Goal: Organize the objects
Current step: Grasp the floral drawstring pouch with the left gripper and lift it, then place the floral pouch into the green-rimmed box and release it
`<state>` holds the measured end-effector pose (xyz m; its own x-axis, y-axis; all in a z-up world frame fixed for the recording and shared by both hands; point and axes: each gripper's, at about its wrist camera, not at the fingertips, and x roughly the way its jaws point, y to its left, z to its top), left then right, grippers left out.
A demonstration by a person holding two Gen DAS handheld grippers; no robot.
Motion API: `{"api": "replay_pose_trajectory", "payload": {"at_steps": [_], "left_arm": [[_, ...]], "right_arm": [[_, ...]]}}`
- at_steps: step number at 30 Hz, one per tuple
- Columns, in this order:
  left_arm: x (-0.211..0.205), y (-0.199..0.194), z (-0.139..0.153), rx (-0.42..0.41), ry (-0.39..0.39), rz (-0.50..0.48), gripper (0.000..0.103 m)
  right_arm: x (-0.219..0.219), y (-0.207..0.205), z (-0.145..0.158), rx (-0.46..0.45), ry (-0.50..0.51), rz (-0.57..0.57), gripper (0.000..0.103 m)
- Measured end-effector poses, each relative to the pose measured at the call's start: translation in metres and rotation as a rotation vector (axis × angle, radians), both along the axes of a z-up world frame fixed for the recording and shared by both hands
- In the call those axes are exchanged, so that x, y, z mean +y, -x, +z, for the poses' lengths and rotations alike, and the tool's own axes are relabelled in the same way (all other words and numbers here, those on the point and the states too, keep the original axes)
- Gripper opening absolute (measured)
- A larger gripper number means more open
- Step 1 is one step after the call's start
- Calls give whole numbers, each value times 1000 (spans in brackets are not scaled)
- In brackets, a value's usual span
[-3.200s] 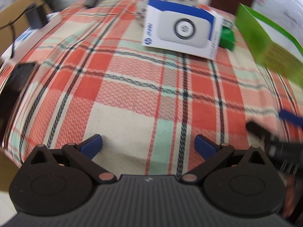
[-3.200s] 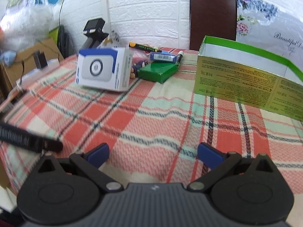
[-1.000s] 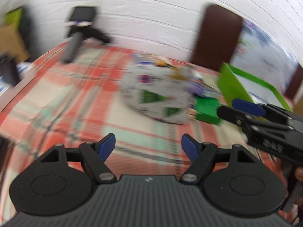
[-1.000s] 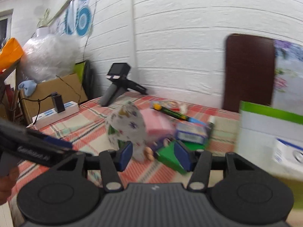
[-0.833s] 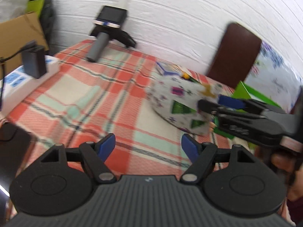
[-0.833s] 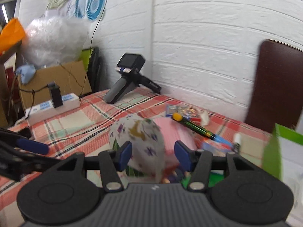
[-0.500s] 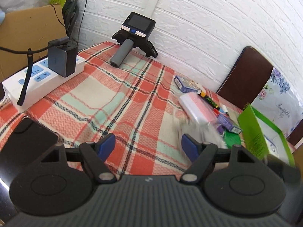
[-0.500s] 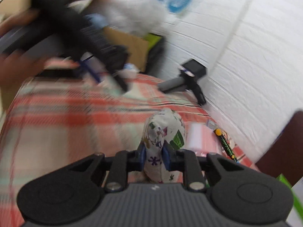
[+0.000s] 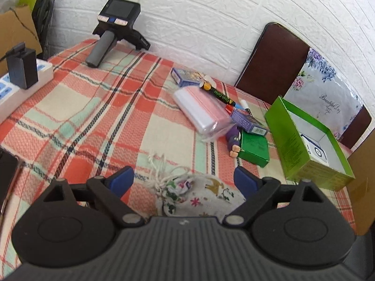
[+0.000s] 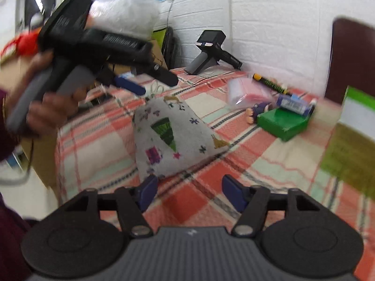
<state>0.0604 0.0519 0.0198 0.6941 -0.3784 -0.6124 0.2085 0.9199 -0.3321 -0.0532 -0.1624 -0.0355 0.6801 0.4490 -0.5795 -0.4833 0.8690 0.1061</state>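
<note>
A white drawstring pouch (image 9: 199, 193) with coloured prints lies on the plaid tablecloth (image 9: 93, 117), just below and between the fingers of my open left gripper (image 9: 184, 179). In the right wrist view the pouch (image 10: 171, 138) lies just ahead of my open right gripper (image 10: 187, 189), free of its jaws. The left gripper (image 10: 140, 79) hovers above the pouch's far end. A green open box (image 9: 311, 140) at the right holds a white and blue carton (image 9: 315, 151).
Beyond the pouch lie a pink packet (image 9: 201, 110), a marker pen (image 9: 216, 92), small blue boxes (image 9: 248, 123), a purple figurine (image 9: 234, 140) and a green flat box (image 9: 254, 148). A black handheld device (image 9: 112, 30) stands at the back. A power strip (image 9: 16, 79) is at the left.
My right gripper carried the pouch toward the table's near side, then opened and let it go. The white and blue carton now sits in the green box. My left gripper came over the pouch.
</note>
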Motion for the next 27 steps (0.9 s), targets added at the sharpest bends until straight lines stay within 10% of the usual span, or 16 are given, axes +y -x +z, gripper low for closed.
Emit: {"api": "replay_pose_trajectory", "payload": {"at_steps": [4, 6, 10, 13, 27], "left_arm": [[6, -2, -15, 91, 78, -78, 93], [2, -5, -30, 152, 87, -109, 68], [-1, -5, -31, 165, 132, -110, 53], [-17, -7, -11, 139, 148, -162, 52], [-226, -58, 35, -50, 58, -507, 53]], "right_arm": [[19, -21, -5, 45, -49, 27, 90], [40, -32, -11, 47, 9, 48, 87], [63, -37, -11, -34, 104, 8, 52], [50, -30, -3, -69, 64, -21, 39], [-89, -20, 39, -304, 164, -468, 39]]}}
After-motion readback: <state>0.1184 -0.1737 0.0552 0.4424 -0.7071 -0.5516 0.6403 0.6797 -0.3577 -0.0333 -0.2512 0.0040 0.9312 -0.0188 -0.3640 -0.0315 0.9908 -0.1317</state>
